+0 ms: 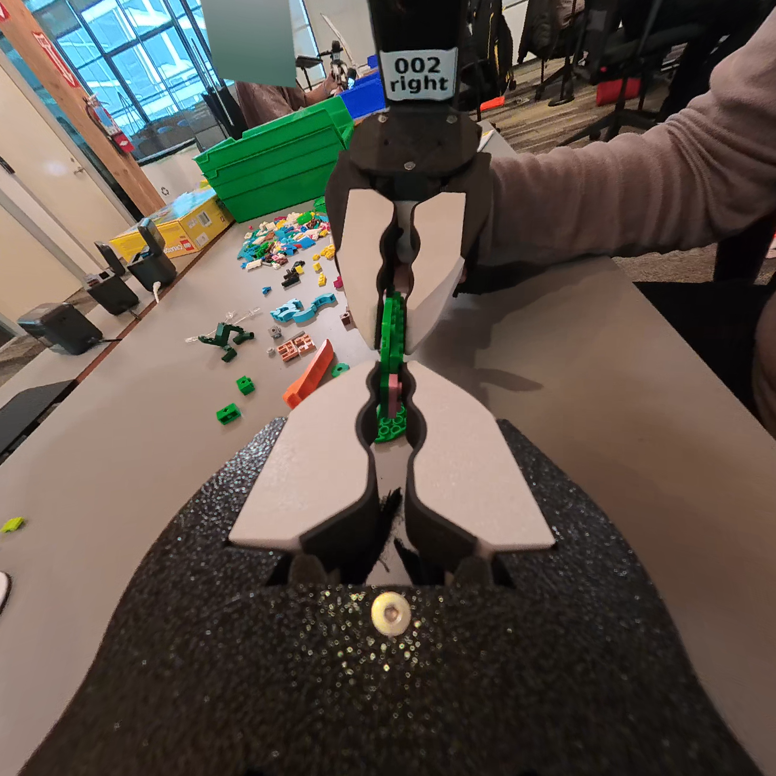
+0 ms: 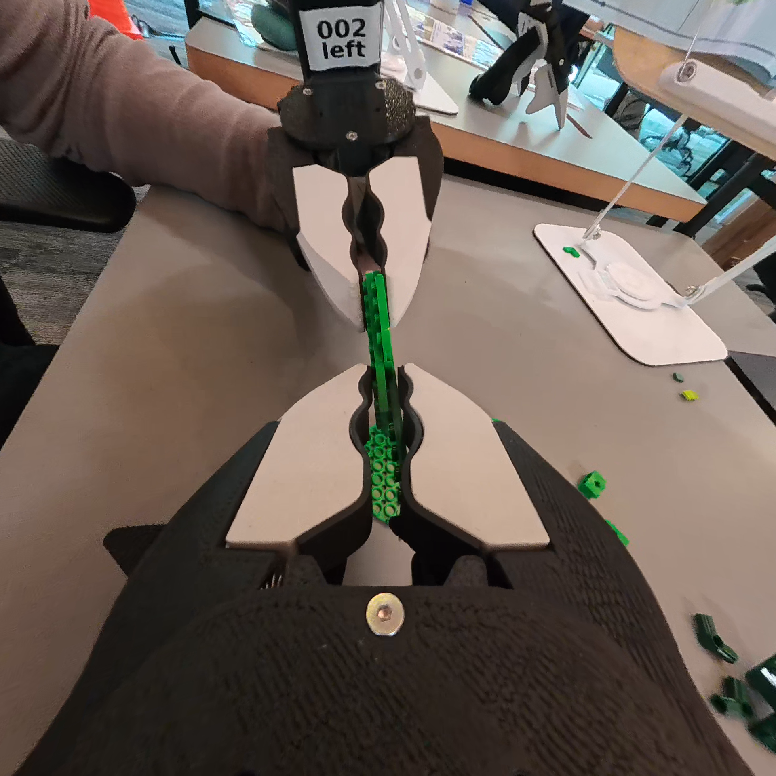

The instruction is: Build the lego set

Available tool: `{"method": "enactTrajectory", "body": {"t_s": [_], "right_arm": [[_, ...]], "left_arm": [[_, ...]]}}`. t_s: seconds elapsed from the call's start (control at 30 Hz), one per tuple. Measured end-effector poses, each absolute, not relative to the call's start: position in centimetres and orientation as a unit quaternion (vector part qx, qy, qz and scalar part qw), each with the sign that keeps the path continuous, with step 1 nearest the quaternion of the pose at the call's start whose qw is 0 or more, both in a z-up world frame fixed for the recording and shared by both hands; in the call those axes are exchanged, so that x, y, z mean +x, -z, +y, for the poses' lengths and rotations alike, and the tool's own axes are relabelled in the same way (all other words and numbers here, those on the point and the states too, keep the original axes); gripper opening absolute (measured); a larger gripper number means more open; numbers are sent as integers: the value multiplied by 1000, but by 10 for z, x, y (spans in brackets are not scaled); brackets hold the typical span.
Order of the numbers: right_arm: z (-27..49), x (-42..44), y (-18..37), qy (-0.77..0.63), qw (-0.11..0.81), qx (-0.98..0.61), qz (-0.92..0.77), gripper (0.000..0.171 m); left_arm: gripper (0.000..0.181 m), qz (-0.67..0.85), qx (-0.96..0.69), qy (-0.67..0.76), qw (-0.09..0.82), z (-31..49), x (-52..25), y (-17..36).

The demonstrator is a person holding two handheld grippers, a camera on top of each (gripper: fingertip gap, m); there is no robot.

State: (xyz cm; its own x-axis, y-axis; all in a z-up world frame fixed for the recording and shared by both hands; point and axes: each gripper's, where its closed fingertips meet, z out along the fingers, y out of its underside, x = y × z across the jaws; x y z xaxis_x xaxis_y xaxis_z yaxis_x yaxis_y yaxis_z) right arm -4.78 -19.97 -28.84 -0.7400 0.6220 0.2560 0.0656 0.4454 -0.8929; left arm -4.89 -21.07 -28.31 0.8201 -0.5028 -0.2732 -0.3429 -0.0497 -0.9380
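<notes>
A bright green lego plate assembly (image 1: 392,331) stands on edge above the grey table, with a pink piece (image 1: 394,394) on its side. My left gripper (image 1: 390,371) is shut on its near end. My right gripper (image 1: 390,346) comes in from the opposite side and is shut on the far end. In the right wrist view the right gripper (image 2: 384,371) clamps the studded plate (image 2: 380,348) and the left gripper (image 2: 378,323) pinches the other end. The two grippers face each other, tips nearly touching.
Left of the grippers lie an orange brick separator (image 1: 310,373), small green bricks (image 1: 229,413), a dark green build (image 1: 224,336) and a loose brick pile (image 1: 285,243). Green bins (image 1: 273,168) stand behind. A white stand base (image 2: 630,294) and dark green parts (image 2: 739,688) lie to the right. The grippers are tip to tip, or close to it. The right tips stand about 10 centimeters off the orange brick separator (image 1: 310,373).
</notes>
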Motion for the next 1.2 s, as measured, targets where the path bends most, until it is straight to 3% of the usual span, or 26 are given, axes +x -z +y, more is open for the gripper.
{"method": "enactTrajectory", "body": {"t_s": [0.2, 0.3, 0.4, 0.53, 0.7, 0.8, 1.0, 1.2], "right_arm": [[-199, -51, 283, -443, 364, -168, -802, 8], [-193, -58, 286, -357, 446, -128, -811, 8], [-189, -63, 297, -276, 486, -95, -824, 8], [-186, -65, 302, -230, 505, -77, -828, 8], [-186, -68, 311, -175, 516, -52, -837, 8], [-184, -69, 313, -157, 522, -46, -837, 8], [-184, -70, 319, -133, 518, -37, -844, 7], [-185, -69, 322, -123, 513, -31, -849, 7]], "left_arm": [[10, 294, -713, 20, 636, -210, -54, 277], [23, 316, -705, -108, 625, -206, -66, 277], [24, 362, -688, -187, 601, -206, -64, 281], [13, 386, -686, -206, 581, -205, -60, 290], [15, 408, -687, -249, 547, -203, -58, 295], [4, 416, -696, -252, 528, -203, -58, 303], [18, 407, -706, -258, 518, -202, -63, 305], [8, 421, -717, -253, 495, -203, -61, 313]]}}
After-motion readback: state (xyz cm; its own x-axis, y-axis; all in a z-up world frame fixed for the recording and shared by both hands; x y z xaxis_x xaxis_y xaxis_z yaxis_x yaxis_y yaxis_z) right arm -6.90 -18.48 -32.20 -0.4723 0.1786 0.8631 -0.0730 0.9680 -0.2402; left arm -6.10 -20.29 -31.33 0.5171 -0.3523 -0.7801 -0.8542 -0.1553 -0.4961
